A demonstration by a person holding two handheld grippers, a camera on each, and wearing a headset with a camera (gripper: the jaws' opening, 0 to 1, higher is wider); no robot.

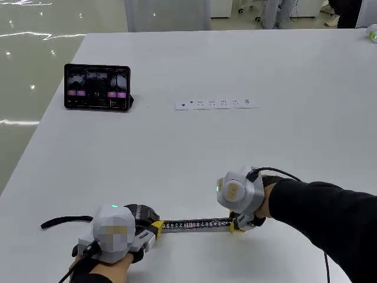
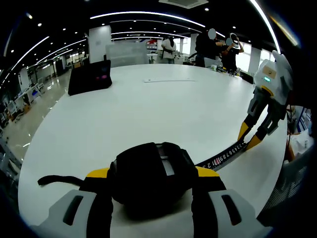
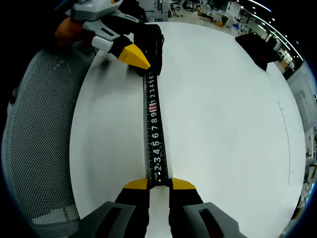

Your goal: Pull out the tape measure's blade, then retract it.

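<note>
The tape measure [image 1: 144, 214] is sitting low on the near edge of the worktop [image 1: 235, 65], its black case held between the left gripper's [image 2: 152, 174] jaws, which are closing on both of its sides. Its blade [image 3: 154, 124] is lying drawn out flat along the worktop, numbers up, running to the right gripper [image 3: 159, 184], whose jaws are pinching narrowly on the blade's tip. A black strap [image 1: 65, 221] is trailing from the case to the left. Farther off, a dark tablet [image 1: 97, 87] is standing propped up, and a strip of paper [image 1: 216, 104] with small marks is lying near the middle.

Judging by this, the pull-out is under way and retraction is not yet begun. The main risk is the thin blade slipping out of the right jaws: spring tension would whip it back and slam the hook into the case. Lifting or twisting the tip could kink the blade, and an uneven pull could turn the rounded case within the left jaws.
</note>
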